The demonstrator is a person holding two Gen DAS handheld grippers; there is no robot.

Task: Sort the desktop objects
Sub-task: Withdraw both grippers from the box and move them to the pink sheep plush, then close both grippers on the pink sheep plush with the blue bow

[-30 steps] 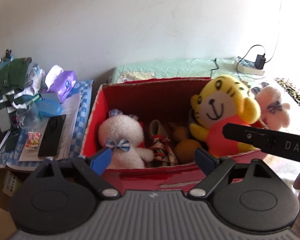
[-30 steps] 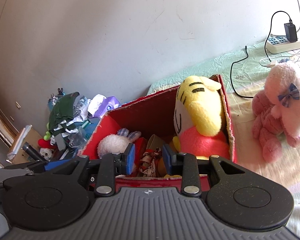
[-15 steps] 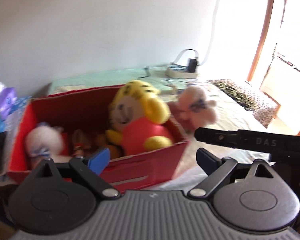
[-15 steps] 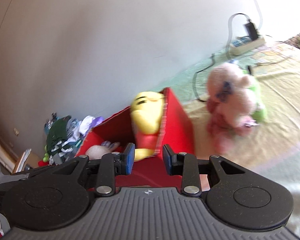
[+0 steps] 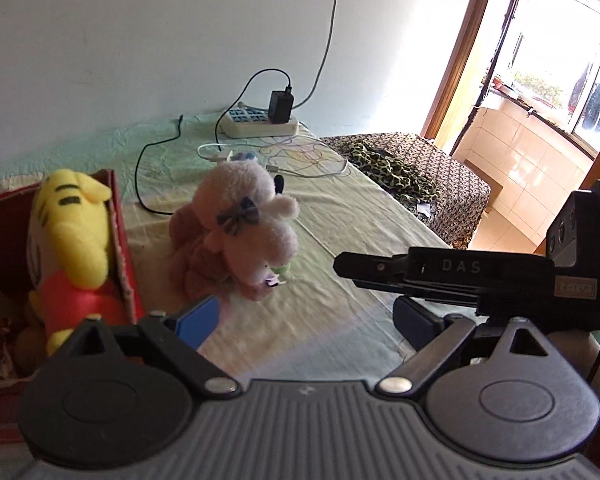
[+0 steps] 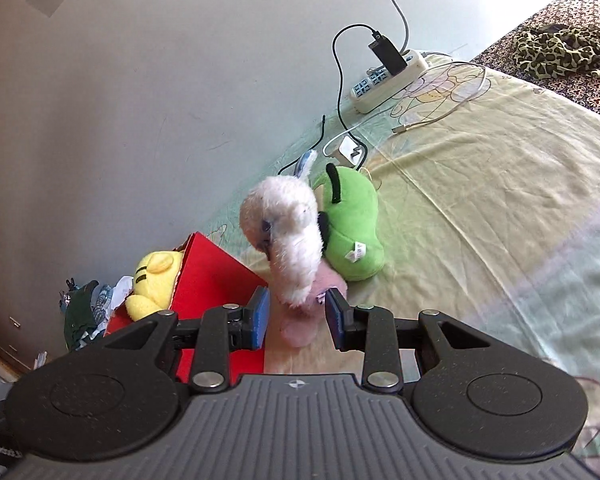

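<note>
pink plush (image 6: 296,248) on the sheet (image 6: 480,200), just beside the red box (image 6: 216,276).
framed by the right gripper (image 6: 296,316), jaws narrow, contact unclear; green plush (image 6: 352,232) touching behind; left gripper (image 5: 304,318) wide, empty; tiger (image 5: 70,236) in box.

1. The pink plush toy (image 5: 240,236) is showing fuzzy, matt pile.
2. The red box (image 6: 216,280) is looking like matt cardboard, though blur is making this uncertain.
3. The bedsheet (image 6: 480,184) is lying as wrinkled, thin cloth.
4. The power strip (image 5: 260,124) is appearing as smooth plastic.
</note>
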